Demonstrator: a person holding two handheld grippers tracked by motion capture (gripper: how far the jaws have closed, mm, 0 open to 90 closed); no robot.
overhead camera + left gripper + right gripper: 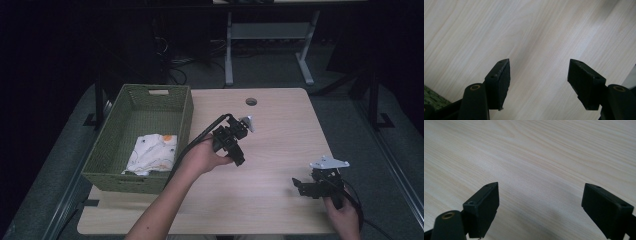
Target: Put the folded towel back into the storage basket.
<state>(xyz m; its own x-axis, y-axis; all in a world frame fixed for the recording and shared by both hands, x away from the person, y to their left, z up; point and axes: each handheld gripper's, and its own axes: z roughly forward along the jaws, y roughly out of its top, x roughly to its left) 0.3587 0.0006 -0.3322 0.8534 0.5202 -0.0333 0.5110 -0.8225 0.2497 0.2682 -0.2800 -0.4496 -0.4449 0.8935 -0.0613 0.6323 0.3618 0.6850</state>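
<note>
Nearest the bench's (270, 150) front edge, at its right corner, we held the right gripper (306, 187), fingers (484, 205) spread on nothing. Our left gripper (235, 145) hung mid-bench, fingers (500, 80) likewise spread and empty. At the left edge, the green basket (185, 120) held a white patterned cloth (152, 152), folded. We judged it light, soft and limp; pinch a raised fold.

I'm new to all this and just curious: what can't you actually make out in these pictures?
- Cloth in the green basket, high view: near end hidden by the basket's front wall; print too small to read.
- Right hand, high view: cut off by the bottom edge.
- Room beyond the table, high view: too dark.
</note>
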